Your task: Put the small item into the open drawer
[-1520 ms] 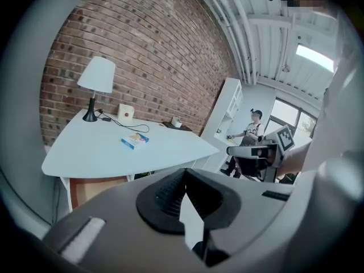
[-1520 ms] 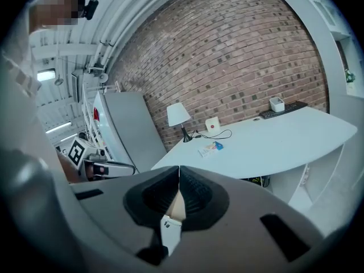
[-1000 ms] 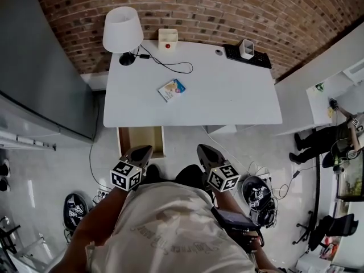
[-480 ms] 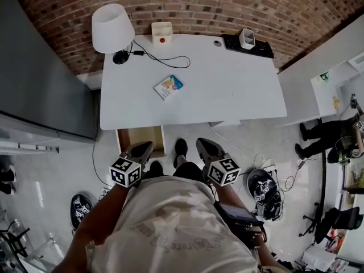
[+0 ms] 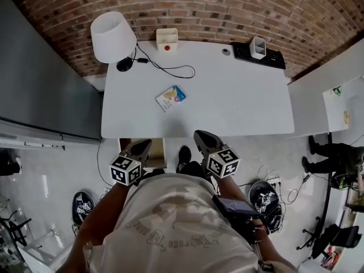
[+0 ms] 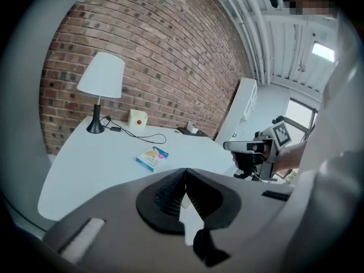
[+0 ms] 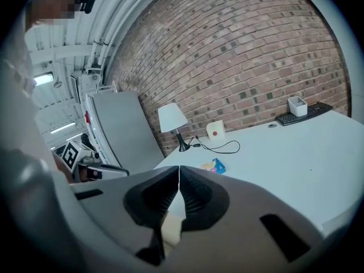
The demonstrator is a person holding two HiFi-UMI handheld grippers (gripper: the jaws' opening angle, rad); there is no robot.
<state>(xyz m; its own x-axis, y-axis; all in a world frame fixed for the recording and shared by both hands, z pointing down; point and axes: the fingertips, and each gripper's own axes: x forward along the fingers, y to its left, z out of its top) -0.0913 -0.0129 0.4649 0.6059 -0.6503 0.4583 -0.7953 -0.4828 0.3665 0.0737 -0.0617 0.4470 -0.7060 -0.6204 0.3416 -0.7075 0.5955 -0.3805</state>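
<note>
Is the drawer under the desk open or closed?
Open: the wooden drawer sticks out past the white desk's front edge.

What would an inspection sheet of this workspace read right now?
Surface: white desk, mostly bare.
Job's things: small packet lying on the desk, untouched; open drawer below the desk's front edge, partly hidden.
Clutter: lamp, white box with a red button, keyboard with a white cup on it.
Grippers: left gripper and right gripper both shut, empty, near the desk's front edge.
Cables: lamp cable loops across the desk; wires on the floor.
Surroundings: brick wall, grey panel at left, a person far right.
</note>
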